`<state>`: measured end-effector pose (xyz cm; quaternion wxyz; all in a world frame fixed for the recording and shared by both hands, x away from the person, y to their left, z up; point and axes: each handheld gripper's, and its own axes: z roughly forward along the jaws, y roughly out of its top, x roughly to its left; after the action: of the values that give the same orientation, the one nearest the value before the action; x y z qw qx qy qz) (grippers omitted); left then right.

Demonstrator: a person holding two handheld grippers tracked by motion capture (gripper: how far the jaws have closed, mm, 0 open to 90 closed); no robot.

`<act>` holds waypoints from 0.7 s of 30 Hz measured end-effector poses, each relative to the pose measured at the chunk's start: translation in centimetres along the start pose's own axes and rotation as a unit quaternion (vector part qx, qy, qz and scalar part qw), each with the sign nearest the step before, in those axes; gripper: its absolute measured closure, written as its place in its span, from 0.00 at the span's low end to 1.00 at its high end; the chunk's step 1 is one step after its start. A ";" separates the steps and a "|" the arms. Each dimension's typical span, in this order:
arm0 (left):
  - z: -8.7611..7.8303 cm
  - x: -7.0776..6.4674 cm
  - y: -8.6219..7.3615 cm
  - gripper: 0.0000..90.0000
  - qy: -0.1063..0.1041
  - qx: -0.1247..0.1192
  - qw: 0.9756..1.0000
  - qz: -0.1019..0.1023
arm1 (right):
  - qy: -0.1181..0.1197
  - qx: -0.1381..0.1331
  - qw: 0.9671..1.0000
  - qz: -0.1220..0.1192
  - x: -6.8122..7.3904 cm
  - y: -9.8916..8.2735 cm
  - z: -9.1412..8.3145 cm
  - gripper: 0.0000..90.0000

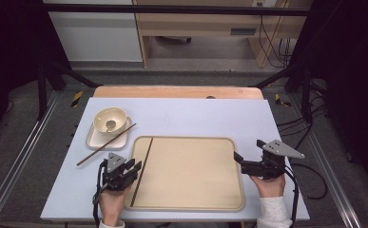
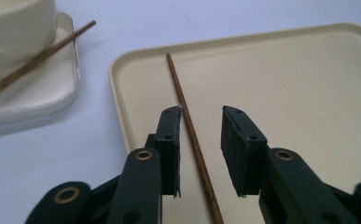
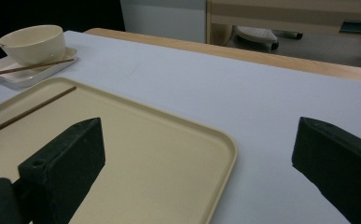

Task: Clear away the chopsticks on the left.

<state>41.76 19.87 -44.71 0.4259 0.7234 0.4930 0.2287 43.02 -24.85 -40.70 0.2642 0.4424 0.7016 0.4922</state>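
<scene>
Where the person's left hand comes in at the near edge of the table point(image 1: 181, 114), the left tool point(image 1: 133, 167) hangs over the left side of the beige tray point(image 1: 191, 199), its jaws spread apart and pressing on nothing. Between them, lower down, runs the chopstick point(image 1: 142, 171), lying flat on the tray floor just inside the left rim; the pads stand clear of it on either side. Its long axis runs from the near rim away to the far rim, leaning slightly rightward as it recedes. At the tray's right edge the right tool point(image 1: 238, 159) points left, jaws wide and empty. Farther off, a second chopstick point(image 1: 106, 144) slants from the table up over a white dish point(image 1: 95, 140), which carries a cream bowl point(image 1: 109, 118).
</scene>
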 end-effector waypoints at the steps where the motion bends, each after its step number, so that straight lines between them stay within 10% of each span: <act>1: -0.4 0.2 0.8 0.72 -0.012 -0.006 1.000 0.006 | 0.000 -0.001 1.000 0.001 0.0 0.0 0.0 0.03; 21: -2.5 4.5 3.9 0.41 -0.071 -0.016 0.995 0.070 | -0.003 -0.007 1.000 0.004 -0.1 0.1 -0.3 0.03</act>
<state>43.74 24.32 -40.49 0.4544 0.7633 0.4062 0.2142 42.87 -25.06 -40.50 0.2678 0.4444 0.6956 0.4969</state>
